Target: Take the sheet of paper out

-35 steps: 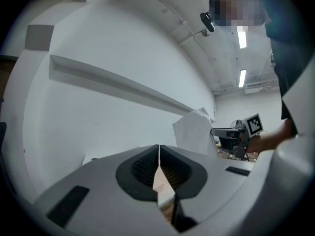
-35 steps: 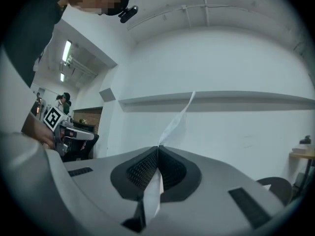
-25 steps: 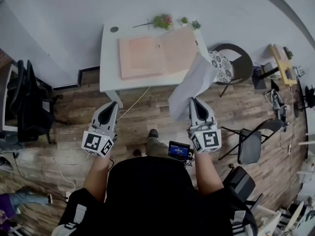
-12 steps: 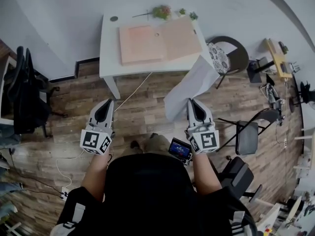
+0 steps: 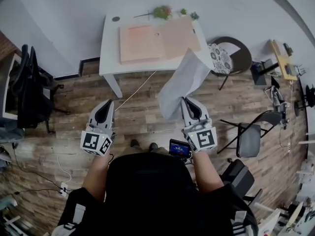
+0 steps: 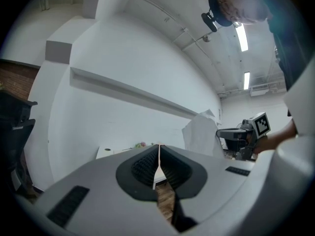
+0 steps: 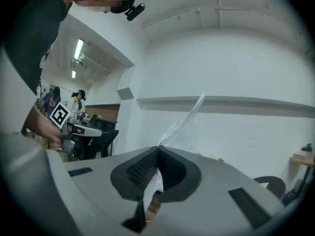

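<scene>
The right hand-held gripper point(image 5: 185, 101) has its jaws pressed together on the lower edge of a white, crumpled sheet of paper point(image 5: 183, 80). In the right gripper view the ribbed pads point(image 7: 147, 167) pinch the sheet point(image 7: 185, 129), which stands up from the tips toward 1 o'clock. Seen from the head, the sheet hangs in the air over the wooden plank floor point(image 5: 142, 117), apart from the pale pink open folder point(image 5: 147, 42). The left hand-held gripper point(image 5: 109, 103), at 9 o'clock from the right one, has its jaws together with nothing between them, as the left gripper view point(image 6: 159, 150) shows. At 12 o'clock from both stands the white rectangular surface point(image 5: 109, 50), which carries the folder, with a small bunch of flowers point(image 5: 163, 11) at its far edge. At 2 o'clock from the sheet is a round dark chair with a patterned cushion point(image 5: 219, 63).
</scene>
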Motion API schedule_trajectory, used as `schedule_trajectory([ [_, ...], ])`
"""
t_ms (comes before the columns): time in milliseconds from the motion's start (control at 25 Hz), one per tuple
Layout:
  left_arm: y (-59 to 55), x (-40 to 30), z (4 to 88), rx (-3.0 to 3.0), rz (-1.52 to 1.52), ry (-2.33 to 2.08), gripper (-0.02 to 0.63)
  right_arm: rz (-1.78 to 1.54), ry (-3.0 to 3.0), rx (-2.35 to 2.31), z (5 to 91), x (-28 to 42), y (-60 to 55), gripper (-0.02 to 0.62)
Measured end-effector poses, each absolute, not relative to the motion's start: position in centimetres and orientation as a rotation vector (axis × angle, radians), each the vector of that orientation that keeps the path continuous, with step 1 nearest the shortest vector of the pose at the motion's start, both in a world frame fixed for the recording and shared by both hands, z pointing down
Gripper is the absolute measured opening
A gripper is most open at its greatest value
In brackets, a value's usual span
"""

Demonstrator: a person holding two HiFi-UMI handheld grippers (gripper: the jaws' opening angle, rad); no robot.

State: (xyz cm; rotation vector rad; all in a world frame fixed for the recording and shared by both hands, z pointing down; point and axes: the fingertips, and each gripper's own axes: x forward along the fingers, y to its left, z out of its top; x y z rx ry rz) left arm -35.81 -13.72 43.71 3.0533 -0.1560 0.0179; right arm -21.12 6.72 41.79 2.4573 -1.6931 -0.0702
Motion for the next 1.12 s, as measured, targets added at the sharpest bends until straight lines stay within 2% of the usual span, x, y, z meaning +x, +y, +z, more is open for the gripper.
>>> schedule_trajectory([
  [480, -7.3, -34.6, 44.4, 3.07, 0.037, -0.145, 0.003, -0.036, -1.721, 2.508, 43.6, -19.4, 12.1, 0.012],
  [1120, -5.1, -34.4, 45.2, 3.059, 0.073, -0.194, 0.003, -0.025, -1.791, 2.499, 44.6, -18.6, 13.4, 0.011],
])
